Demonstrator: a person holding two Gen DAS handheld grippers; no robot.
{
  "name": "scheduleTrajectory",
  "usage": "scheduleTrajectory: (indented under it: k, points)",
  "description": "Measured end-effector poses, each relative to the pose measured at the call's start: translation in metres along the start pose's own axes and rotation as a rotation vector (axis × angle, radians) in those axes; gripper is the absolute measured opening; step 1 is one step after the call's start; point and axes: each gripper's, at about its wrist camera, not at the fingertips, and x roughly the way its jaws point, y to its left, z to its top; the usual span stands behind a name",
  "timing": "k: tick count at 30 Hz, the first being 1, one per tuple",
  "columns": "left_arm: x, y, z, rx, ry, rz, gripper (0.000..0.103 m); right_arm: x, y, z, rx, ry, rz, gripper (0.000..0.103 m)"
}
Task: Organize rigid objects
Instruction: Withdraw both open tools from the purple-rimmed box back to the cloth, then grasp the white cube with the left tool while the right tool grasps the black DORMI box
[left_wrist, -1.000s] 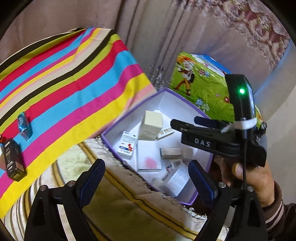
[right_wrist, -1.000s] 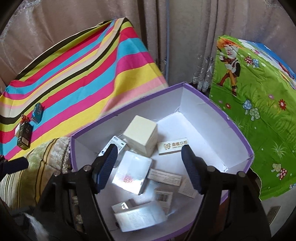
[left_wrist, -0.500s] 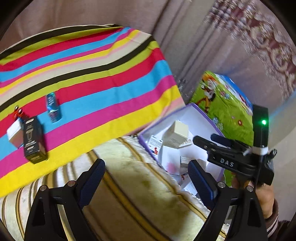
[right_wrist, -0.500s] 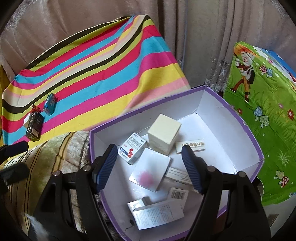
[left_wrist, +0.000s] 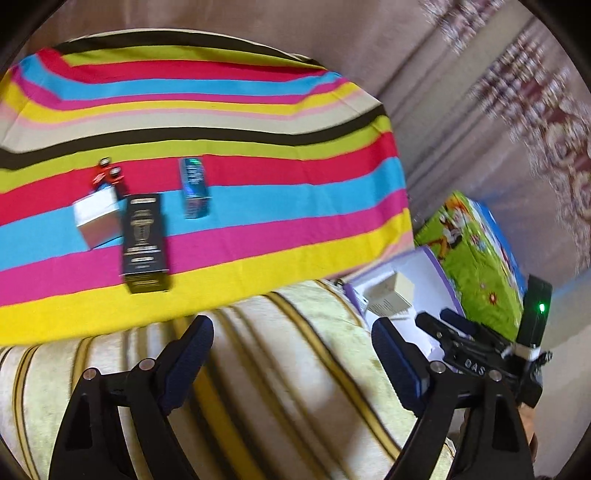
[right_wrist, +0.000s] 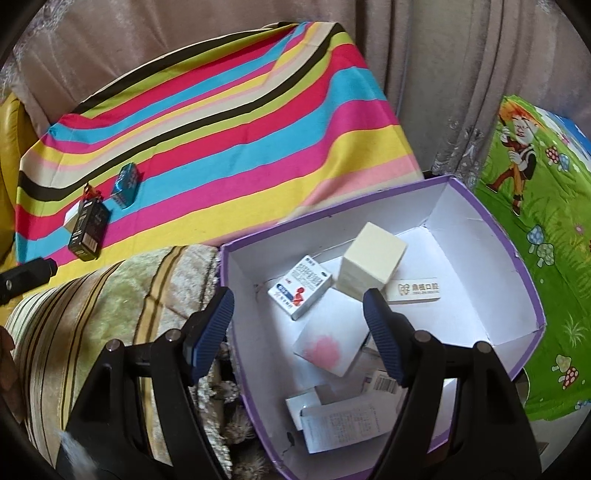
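Left hand-held gripper (left_wrist: 291, 354) is hanging wide and empty, jaws just been narrowing, black box (left_wrist: 144, 242) ahead of it; right hand-held gripper (right_wrist: 299, 332) is hovering wide, empty, over the purple box (right_wrist: 491, 236), probably done dropping.

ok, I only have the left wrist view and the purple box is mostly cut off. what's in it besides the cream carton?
Observer: The right wrist view shows a white carton with blue and red print lying just left of the cream carton in the purple box.
Operator: Anything nearer the camera?
Observer: A white box with a pink blotch, and in front of it more white cartons, one with a barcode.
Operator: Is the right tool holding any of it?
Observer: No. The right tool is open above the box, with nothing between its pads.
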Motion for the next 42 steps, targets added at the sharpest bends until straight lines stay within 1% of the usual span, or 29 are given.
scheduleTrajectory:
  k: [4,5,8,11,18,26,34,42]
  points:
    - [-0.01,0.019,0.002,-0.052,-0.029,0.02,0.087,0.0,0.011,0.0,-0.022,0.003,0.019,0.076]
    - [-0.012,0.026,0.003,-0.07,-0.037,0.028,0.085,0.0,0.015,0.0,-0.033,0.004,0.024,0.076]
    - [-0.017,0.044,0.005,-0.122,-0.05,0.051,0.081,-0.001,0.025,0.001,-0.06,0.004,0.038,0.076]
    - [-0.022,0.062,0.006,-0.165,-0.058,0.065,0.08,-0.002,0.033,0.003,-0.079,0.003,0.048,0.076]
    - [-0.026,0.089,0.013,-0.236,-0.066,0.122,0.08,0.0,0.055,0.006,-0.117,0.014,0.085,0.076]
    - [-0.025,0.122,0.035,-0.317,-0.067,0.14,0.077,0.003,0.087,0.011,-0.199,0.036,0.127,0.076]
    - [-0.012,0.14,0.055,-0.363,-0.044,0.16,0.076,0.007,0.116,0.02,-0.256,0.05,0.166,0.076]
    - [0.0,0.151,0.072,-0.396,-0.025,0.174,0.076,0.014,0.154,0.026,-0.328,0.069,0.207,0.076]
